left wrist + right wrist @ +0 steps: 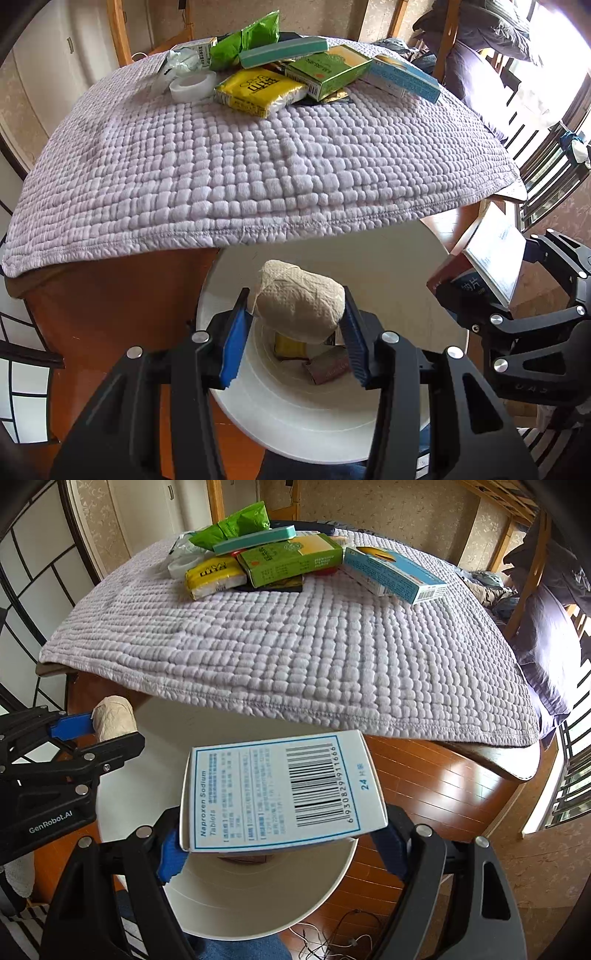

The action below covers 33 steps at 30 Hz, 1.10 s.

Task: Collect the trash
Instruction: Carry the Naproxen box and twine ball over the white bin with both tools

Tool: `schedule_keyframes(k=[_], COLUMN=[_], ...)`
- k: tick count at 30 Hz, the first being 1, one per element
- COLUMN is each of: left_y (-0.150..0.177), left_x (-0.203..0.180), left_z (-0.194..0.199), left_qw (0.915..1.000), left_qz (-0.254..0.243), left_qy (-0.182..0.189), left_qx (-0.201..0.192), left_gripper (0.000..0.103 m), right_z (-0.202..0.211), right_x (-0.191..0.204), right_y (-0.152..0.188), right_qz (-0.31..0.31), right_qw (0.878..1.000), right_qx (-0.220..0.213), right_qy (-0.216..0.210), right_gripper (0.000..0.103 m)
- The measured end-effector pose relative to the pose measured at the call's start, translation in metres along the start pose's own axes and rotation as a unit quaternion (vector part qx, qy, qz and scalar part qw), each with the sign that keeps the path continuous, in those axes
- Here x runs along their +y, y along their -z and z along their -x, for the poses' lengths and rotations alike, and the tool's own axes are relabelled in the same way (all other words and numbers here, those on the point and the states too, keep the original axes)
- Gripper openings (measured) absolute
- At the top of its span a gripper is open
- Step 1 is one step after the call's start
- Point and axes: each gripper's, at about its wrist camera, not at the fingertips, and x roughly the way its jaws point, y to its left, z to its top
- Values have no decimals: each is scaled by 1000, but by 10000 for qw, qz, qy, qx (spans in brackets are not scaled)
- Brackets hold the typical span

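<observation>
Over the near white bin [369, 424], the left hand-held gripper [295, 321] pinches a soft, light paper wad [299, 299] across its middle, while the right hand-held gripper [280, 853] clamps a stiff, probably empty tablet box [273, 794].

My two wrist cameras look steeply down from close above the white bin [406, 266], just off the table's near edge [491, 764]. Both share the bin and the quilted cover [258, 166].
</observation>
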Motion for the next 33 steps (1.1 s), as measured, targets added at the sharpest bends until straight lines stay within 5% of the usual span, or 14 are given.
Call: schedule_keyframes(k=[11,33], left_y=[14,42], left_x=[-18,-24], left_z=[-31,-72], left_qw=[9992,9981], left_qz=[26,-36], left_qy=[-338,-419], left_qx=[233,441], left_gripper=[48,48], right_z=[-31,-62], right_x=[5,-16], right_y=[13,31], right_qz=[12,-415], right_qw=[9993,9981], right_qx=[210,444], right_qy=[293,-46], right_gripper=[81,81])
